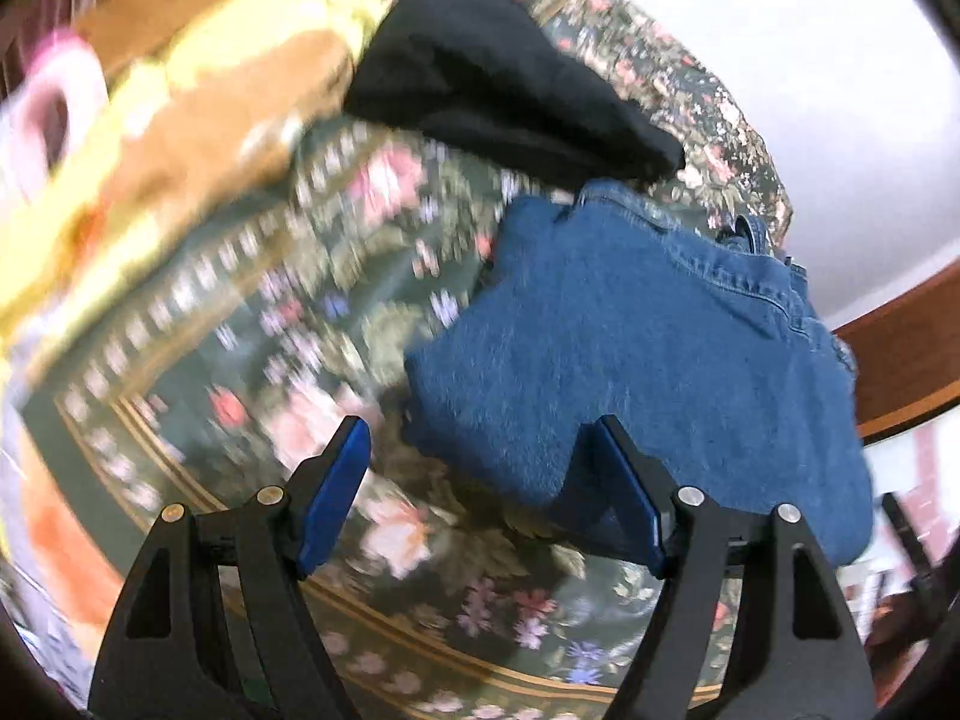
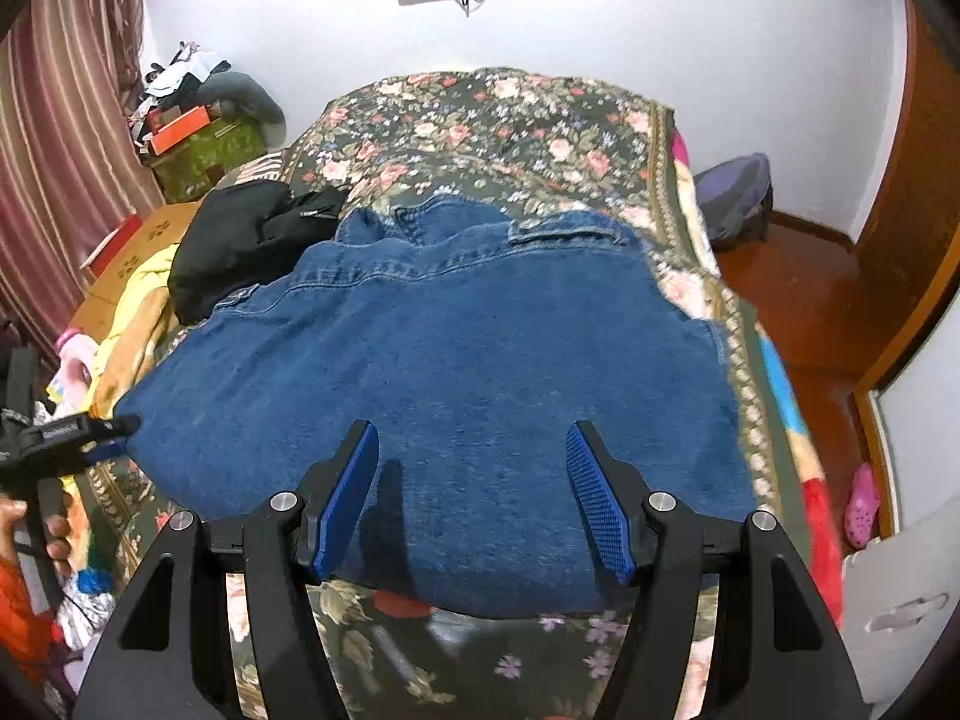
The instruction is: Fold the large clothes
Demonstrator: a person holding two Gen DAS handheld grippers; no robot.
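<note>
A blue denim garment (image 2: 456, 360) lies spread flat on the floral bedspread (image 2: 480, 120), collar towards the far end. It also shows in the left wrist view (image 1: 648, 348), at the right. My right gripper (image 2: 474, 468) is open and empty, hovering over the garment's near edge. My left gripper (image 1: 480, 468) is open and empty, above the bedspread (image 1: 300, 312) beside the garment's left edge; its right finger (image 1: 624, 480) overlaps the denim. The left gripper also shows at the left edge of the right wrist view (image 2: 108, 435).
A black garment (image 2: 240, 240) lies on the bed past the denim's left side; it also shows in the left wrist view (image 1: 498, 78). A yellow and brown blanket (image 1: 198, 114) lies left. Wooden floor (image 2: 798, 300) and a grey bag (image 2: 738, 198) are right of the bed.
</note>
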